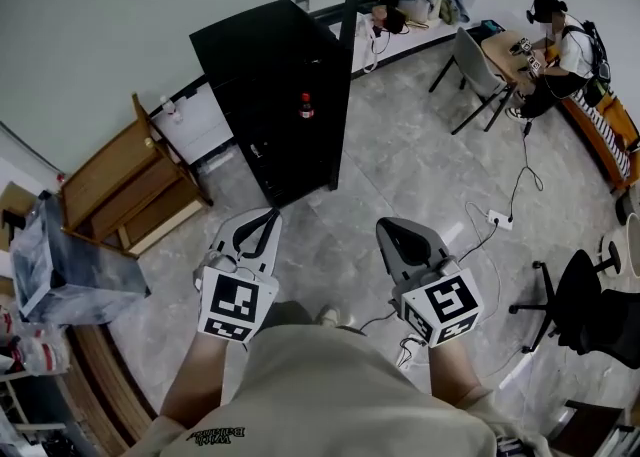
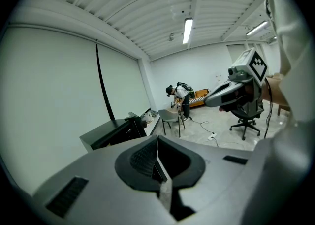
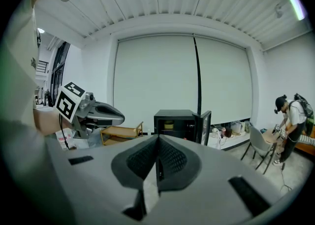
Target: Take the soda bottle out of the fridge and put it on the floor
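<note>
A small black fridge (image 1: 262, 75) stands on the floor ahead with its door (image 1: 346, 85) swung open. Inside it, a soda bottle (image 1: 306, 107) with a red cap stands upright on a shelf. My left gripper (image 1: 264, 222) and right gripper (image 1: 393, 232) are side by side, well short of the fridge, both pointing towards it. Each has its jaws shut with nothing between them. The right gripper view shows the fridge (image 3: 179, 123) and its open door (image 3: 204, 126) straight ahead. In the left gripper view the fridge (image 2: 112, 133) lies off to the left.
A low wooden shelf unit (image 1: 130, 190) and a clear plastic bin (image 1: 60, 265) stand left of the fridge. A power strip with its cable (image 1: 498, 218) lies on the floor to the right. Further right are a grey chair (image 1: 475, 70), a person at a desk (image 1: 555, 55) and a black office chair (image 1: 590, 305).
</note>
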Motion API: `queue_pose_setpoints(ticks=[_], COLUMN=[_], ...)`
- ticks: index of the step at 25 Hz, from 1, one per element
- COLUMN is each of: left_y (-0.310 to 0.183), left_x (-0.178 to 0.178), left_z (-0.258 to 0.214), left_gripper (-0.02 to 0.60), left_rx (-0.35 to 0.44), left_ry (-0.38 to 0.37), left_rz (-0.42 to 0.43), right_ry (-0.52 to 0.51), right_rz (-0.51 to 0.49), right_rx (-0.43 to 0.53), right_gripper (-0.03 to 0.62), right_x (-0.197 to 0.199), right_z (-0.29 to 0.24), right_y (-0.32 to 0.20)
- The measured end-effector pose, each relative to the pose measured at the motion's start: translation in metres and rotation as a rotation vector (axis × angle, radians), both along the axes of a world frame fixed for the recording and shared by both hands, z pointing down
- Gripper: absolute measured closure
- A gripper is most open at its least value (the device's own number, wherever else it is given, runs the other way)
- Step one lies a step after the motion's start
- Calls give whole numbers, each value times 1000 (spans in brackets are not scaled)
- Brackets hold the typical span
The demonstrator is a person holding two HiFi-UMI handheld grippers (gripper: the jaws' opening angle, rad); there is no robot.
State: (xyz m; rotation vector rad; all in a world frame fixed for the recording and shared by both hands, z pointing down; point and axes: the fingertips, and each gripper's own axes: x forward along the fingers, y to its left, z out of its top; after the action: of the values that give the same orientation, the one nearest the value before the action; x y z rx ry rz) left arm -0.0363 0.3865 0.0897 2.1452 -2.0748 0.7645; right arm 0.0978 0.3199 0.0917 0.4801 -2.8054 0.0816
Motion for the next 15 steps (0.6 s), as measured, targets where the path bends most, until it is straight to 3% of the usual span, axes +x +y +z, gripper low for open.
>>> queue_pose_setpoints(ticks=[15], left_y=[-30], left_x=[16], left_z=[12], left_gripper=[575], left_rx=[-6], left_ry=[-20], left_rz=[6], right_ry=[-11], right_rz=[30], right_rx=[-27], right_gripper=[597], right_x=[20], right_z=[16], right_y=[-35])
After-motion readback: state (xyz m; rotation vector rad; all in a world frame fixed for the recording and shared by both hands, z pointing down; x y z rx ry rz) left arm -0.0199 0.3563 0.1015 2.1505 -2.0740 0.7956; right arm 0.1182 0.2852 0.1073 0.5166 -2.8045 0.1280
